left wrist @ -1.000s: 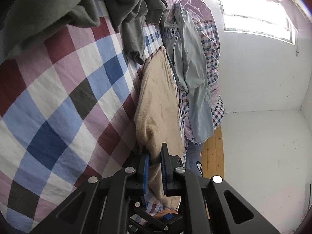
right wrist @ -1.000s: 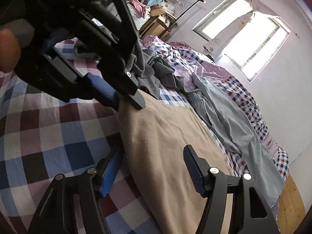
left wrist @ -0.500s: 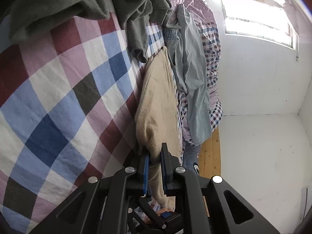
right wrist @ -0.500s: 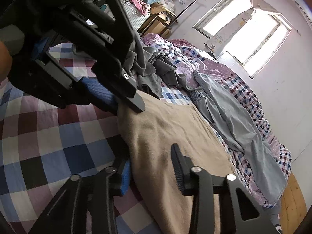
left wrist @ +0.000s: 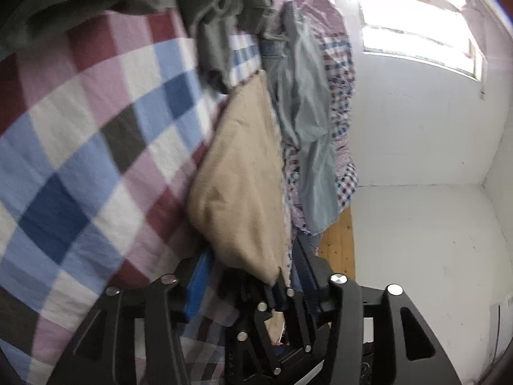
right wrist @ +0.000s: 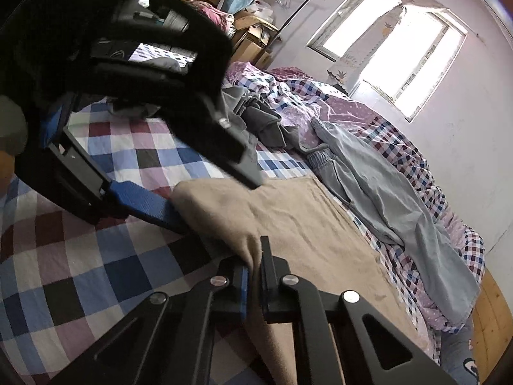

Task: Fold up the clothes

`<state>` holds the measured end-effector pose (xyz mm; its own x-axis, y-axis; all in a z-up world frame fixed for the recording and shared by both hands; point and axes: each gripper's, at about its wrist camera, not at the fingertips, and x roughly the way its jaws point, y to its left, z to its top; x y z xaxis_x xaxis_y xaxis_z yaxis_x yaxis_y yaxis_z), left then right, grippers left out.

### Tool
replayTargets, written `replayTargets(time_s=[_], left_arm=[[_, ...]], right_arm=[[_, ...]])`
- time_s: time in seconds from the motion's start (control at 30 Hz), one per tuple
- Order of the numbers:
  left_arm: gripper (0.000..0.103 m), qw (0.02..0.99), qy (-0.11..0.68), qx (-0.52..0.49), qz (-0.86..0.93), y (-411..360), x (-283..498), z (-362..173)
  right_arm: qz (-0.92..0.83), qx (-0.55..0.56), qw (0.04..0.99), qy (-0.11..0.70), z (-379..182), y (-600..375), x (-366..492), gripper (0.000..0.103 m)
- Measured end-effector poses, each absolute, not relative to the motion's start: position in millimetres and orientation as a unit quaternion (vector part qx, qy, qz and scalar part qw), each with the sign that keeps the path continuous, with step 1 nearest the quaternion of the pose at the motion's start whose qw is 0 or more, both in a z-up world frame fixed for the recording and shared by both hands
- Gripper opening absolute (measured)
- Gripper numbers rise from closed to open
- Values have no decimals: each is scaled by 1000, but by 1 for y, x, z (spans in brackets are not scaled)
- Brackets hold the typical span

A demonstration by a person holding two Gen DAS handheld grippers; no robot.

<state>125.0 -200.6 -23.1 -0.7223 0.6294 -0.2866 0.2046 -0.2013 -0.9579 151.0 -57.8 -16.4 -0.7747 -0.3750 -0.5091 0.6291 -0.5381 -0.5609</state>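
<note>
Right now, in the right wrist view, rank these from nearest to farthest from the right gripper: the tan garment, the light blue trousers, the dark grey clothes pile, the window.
1. tan garment, pinched between the right gripper fingers, at the near edge.
2. light blue trousers, lying along its right side.
3. dark grey clothes pile, further up the bed, centre.
4. window, on the far wall, upper right.

Right gripper (right wrist: pixel 255 276) pinches tan cloth (right wrist: pixel 307 224) on bed (right wrist: pixel 80 256).
</note>
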Motion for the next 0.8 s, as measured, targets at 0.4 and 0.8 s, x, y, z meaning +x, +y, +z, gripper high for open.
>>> replayTargets(time_s=[0.4, 0.8], left_arm=[[62, 164, -600, -336, 707, -193, 93, -21], [62, 162, -583, -341, 720, -195, 70, -17]], right_arm=[[-868, 167, 299, 360, -8, -54, 151, 4], [-870, 167, 304, 349, -5, -52, 154, 4]])
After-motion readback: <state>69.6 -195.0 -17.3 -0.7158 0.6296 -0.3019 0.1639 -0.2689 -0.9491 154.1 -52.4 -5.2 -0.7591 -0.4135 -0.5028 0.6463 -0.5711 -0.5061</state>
